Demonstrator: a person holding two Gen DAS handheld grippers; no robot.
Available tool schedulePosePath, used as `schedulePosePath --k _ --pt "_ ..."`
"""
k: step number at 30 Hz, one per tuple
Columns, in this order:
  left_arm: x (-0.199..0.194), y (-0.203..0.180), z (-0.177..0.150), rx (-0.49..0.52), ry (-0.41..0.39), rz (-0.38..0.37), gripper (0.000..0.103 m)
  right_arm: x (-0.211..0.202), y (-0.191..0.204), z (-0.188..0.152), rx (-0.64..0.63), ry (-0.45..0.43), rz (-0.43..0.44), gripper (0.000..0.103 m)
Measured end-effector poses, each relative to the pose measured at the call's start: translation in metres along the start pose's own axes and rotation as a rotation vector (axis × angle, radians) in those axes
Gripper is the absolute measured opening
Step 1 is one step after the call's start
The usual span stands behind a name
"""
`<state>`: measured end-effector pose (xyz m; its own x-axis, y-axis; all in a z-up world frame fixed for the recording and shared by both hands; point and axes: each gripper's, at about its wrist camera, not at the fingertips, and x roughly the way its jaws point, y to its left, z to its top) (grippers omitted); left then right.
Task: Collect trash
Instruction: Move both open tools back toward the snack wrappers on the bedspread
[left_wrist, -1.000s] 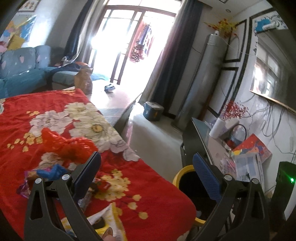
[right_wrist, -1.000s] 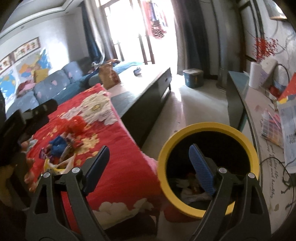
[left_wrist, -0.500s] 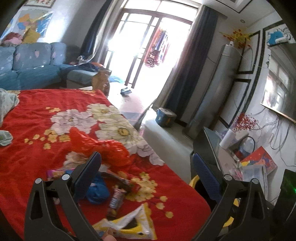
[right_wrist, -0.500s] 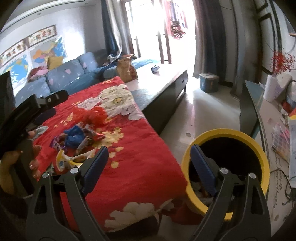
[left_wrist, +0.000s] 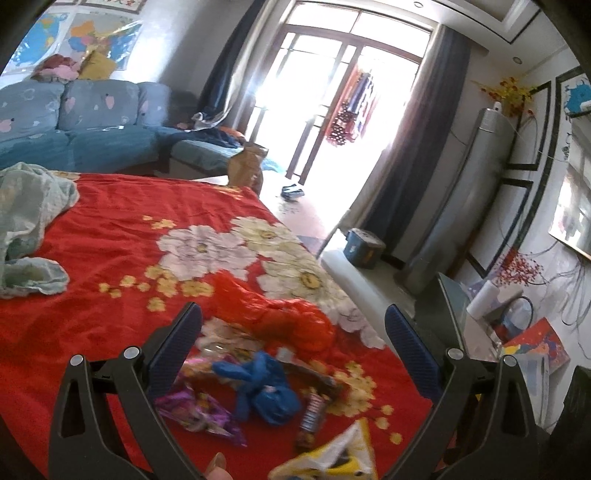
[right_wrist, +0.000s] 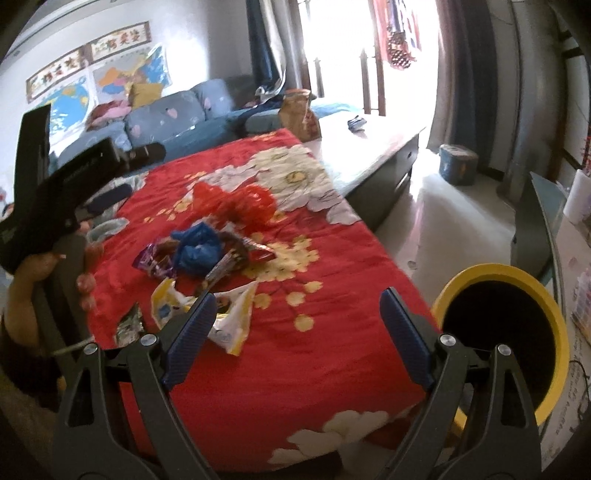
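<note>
Both tools stand wide open and empty: our left tool (left_wrist: 293, 332) hangs over the litter with nothing between its blue ribbed pads, and our right tool (right_wrist: 297, 325) is just as wide, holding nothing.

The trash lies in a loose heap on the red flowered cloth (right_wrist: 321, 354) covering the worktop. In the right wrist view, the crumpled red plastic bag (right_wrist: 236, 201) sits at twelve o'clock of the heap, the scrunched blue plastic bag (right_wrist: 197, 247) at its centre, the shiny purple snack wrapper (right_wrist: 155, 260) at nine o'clock, and the torn white-and-yellow packet (right_wrist: 229, 317) at six o'clock, nearest our right tool. A dark foil candy wrapper (left_wrist: 310, 421) lies just beside the blue bag. The round yellow-rimmed black bin (right_wrist: 506, 332) waits off the worktop's edge at three o'clock.

We judge all of it feather-light, soft and crinkly. The foil pieces look slippery and flat, so they may slide rather than lift. The blue bag offers the best hold: pinch its raised bunched middle. For the white-and-yellow packet, take the upturned torn edge.
</note>
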<state>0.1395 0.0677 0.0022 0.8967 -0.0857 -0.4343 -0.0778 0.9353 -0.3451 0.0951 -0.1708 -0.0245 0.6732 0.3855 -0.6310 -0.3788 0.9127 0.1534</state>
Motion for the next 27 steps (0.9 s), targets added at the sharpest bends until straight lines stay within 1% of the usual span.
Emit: schedulePosePath --k 3,7,11,13,16,17,24,27 --pt "0.003 0.011 0.006 0.003 -0.001 0.026 0.096 0.008 0.007 0.0 -0.01 0.019 0.01 0.082" --pt "0.02 0.028 0.02 0.009 0.051 0.054 0.096 0.019 0.013 0.002 -0.026 0.035 0.006 0.082" --pt "0.046 0.04 0.03 -0.005 0.13 0.023 0.096 0.034 0.014 0.005 -0.011 0.069 0.025 0.082" --pt "0.062 0.042 0.034 0.009 0.179 0.016 0.096 0.041 0.015 0.005 -0.004 0.083 0.034 0.078" --pt "0.084 0.04 0.038 0.067 0.227 0.037 0.096 0.053 0.016 0.005 0.007 0.117 0.058 0.071" --pt "0.091 0.041 0.039 0.072 0.243 0.038 0.096 0.057 0.017 0.005 0.01 0.128 0.067 0.07" --pt "0.134 0.058 0.041 0.014 0.363 0.037 0.096 0.081 0.021 0.0 0.036 0.202 0.123 0.055" --pt "0.148 0.064 0.039 -0.012 0.399 0.045 0.096 0.088 0.019 -0.002 0.066 0.218 0.154 0.052"
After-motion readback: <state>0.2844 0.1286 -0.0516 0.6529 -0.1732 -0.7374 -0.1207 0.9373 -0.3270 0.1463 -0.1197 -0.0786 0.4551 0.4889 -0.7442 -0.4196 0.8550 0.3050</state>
